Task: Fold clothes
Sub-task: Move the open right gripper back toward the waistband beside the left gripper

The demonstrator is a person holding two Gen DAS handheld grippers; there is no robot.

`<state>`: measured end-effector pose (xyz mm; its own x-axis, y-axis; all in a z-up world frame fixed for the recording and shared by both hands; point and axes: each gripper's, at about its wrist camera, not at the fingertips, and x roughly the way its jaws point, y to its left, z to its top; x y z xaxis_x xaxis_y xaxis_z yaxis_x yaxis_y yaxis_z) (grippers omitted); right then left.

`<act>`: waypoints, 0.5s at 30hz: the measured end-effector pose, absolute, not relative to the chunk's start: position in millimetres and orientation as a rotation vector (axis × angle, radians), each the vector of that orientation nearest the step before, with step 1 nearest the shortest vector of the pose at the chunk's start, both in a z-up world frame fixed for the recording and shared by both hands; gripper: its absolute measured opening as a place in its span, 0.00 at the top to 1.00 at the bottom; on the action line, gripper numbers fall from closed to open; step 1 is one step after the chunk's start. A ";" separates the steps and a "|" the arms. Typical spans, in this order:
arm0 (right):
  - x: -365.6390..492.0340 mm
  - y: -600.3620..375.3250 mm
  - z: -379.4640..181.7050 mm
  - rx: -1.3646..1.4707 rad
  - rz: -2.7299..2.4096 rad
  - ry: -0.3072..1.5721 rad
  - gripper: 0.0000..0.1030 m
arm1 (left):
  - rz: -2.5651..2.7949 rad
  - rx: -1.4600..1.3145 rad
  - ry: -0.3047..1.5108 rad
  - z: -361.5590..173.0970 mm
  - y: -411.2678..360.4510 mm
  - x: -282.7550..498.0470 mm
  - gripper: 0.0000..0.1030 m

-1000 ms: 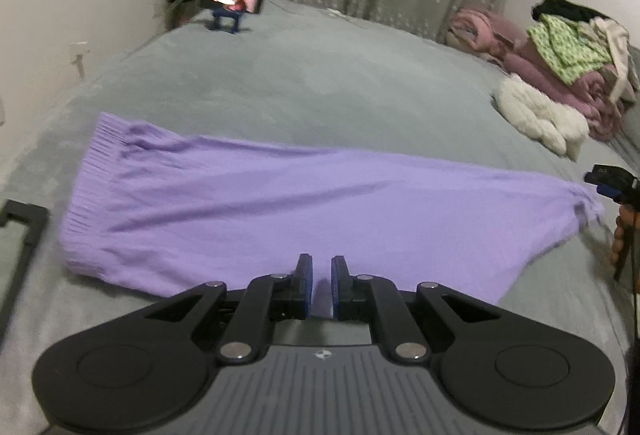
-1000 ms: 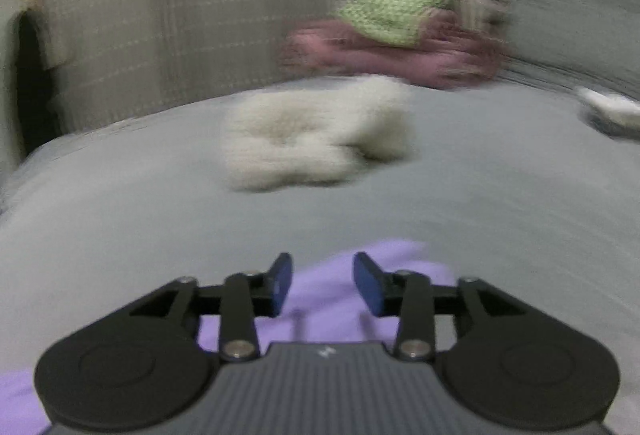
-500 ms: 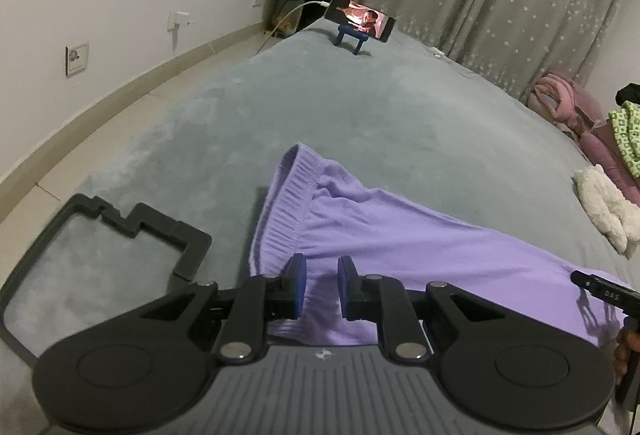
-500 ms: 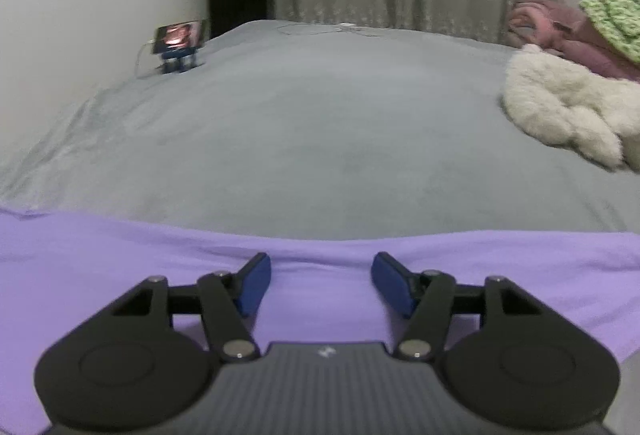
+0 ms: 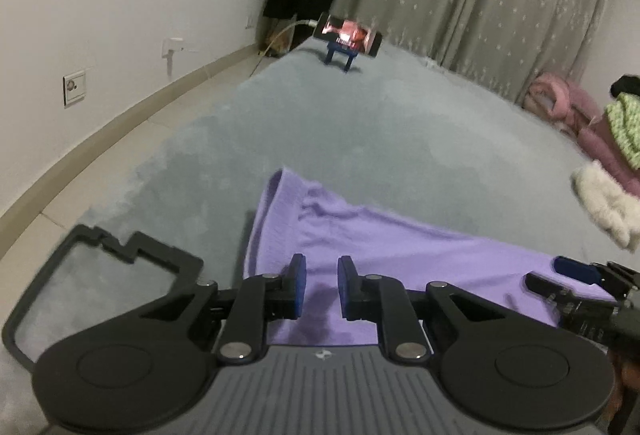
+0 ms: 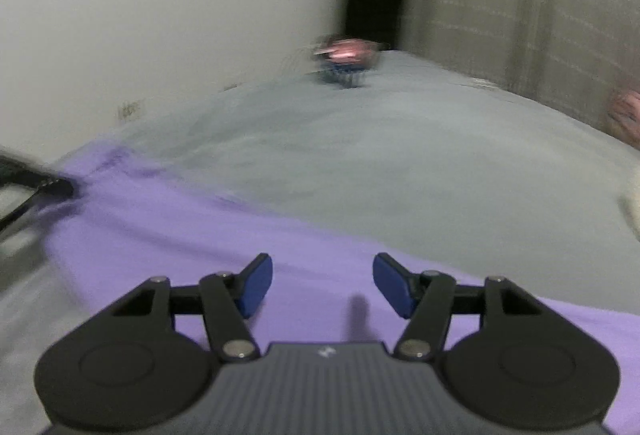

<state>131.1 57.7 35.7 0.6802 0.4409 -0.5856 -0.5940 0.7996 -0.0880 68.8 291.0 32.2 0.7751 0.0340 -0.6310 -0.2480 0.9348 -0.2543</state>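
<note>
Over the last second I have swung my left gripper [image 5: 322, 285] to the ribbed waistband end of the purple garment [image 5: 400, 255], fingers slightly parted, holding nothing. My right gripper [image 6: 322, 285], wide apart and empty, now hovers over the cloth's middle, though that view is blurred. The garment lies long and flat on the bed [image 5: 360, 139]. A black frame [image 5: 120, 255] sits just left; a white fluffy item [image 5: 604, 207] and a clothes pile [image 5: 592, 123] lie far right, clear of a fold.
</note>
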 end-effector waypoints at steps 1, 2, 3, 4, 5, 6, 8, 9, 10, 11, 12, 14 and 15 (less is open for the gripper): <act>124.1 71.9 32.0 -0.323 0.608 0.581 0.43 | 0.161 -0.331 0.680 29.2 291.1 70.7 0.86; 117.4 84.2 27.9 -0.361 0.618 0.582 0.43 | 0.164 -0.327 0.691 27.0 291.3 72.5 0.86; 111.0 92.9 23.0 -0.392 0.612 0.579 0.43 | 0.165 -0.322 0.701 25.2 291.2 74.2 0.86; 105.9 97.7 20.0 -0.412 0.606 0.579 0.43 | 0.167 -0.317 0.711 23.4 291.2 75.9 0.86; 103.2 95.0 20.4 -0.409 0.601 0.584 0.43 | 0.167 -0.311 0.715 22.7 290.4 76.3 0.86; 100.5 92.3 20.8 -0.405 0.596 0.590 0.43 | 0.169 -0.306 0.715 22.5 289.5 76.2 0.86; 95.2 86.9 21.7 -0.398 0.586 0.601 0.43 | 0.173 -0.299 0.718 21.9 288.6 76.0 0.86; 92.6 84.2 22.1 -0.395 0.581 0.607 0.43 | 0.176 -0.297 0.720 21.5 288.7 75.9 0.86; 89.9 81.4 22.6 -0.391 0.576 0.613 0.43 | 0.178 -0.295 0.723 21.1 288.8 75.8 0.86; 87.3 78.7 23.0 -0.388 0.571 0.618 0.43 | 0.181 -0.293 0.725 20.7 288.8 75.6 0.86; 84.6 76.0 23.5 -0.384 0.566 0.624 0.43 | 0.183 -0.293 0.727 20.5 289.2 76.0 0.86; 79.3 70.6 24.3 -0.377 0.557 0.635 0.43 | 0.186 -0.299 0.732 20.1 290.5 76.9 0.86; 76.6 67.9 24.8 -0.374 0.552 0.641 0.43 | 0.187 -0.302 0.734 19.9 291.2 77.1 0.86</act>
<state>76.6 67.9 24.8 0.6672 0.3647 -0.6495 -0.5878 0.7934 -0.1583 77.1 291.2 19.9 0.7287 0.0626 -0.6820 -0.2719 0.9404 -0.2042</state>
